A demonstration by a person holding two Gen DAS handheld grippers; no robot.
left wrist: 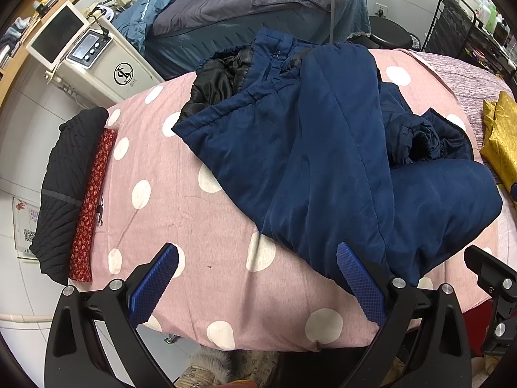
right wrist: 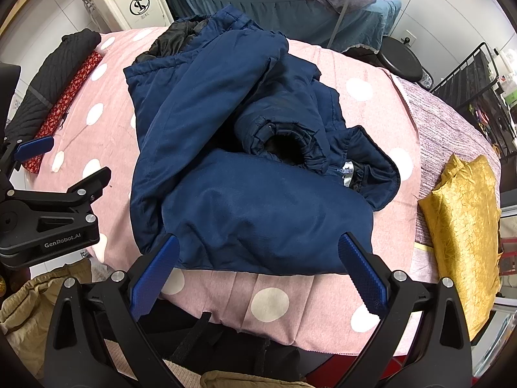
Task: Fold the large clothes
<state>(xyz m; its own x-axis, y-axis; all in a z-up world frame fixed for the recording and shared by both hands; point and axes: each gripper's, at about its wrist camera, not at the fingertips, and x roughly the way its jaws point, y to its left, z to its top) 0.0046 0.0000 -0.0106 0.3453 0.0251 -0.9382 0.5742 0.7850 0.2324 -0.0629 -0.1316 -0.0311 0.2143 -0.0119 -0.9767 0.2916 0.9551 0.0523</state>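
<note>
A large navy padded jacket point(left wrist: 323, 148) with black lining lies partly folded on the pink polka-dot cover point(left wrist: 181, 213). In the right wrist view the jacket point(right wrist: 245, 194) shows a sleeve cuff opening on top. My left gripper point(left wrist: 258, 252) is open and empty, low over the cover near the jacket's near left edge. My right gripper point(right wrist: 258, 245) is open and empty, just before the jacket's near folded edge. The left gripper also shows in the right wrist view point(right wrist: 48, 213) at the left.
Folded black and red patterned clothes point(left wrist: 74, 194) lie at the cover's left edge. A folded golden cloth point(right wrist: 462, 220) lies at the right. A white machine point(left wrist: 106, 68), a blue bed point(left wrist: 258, 3), a black stool point(right wrist: 400, 58) and a black rack point(left wrist: 471, 26) stand beyond.
</note>
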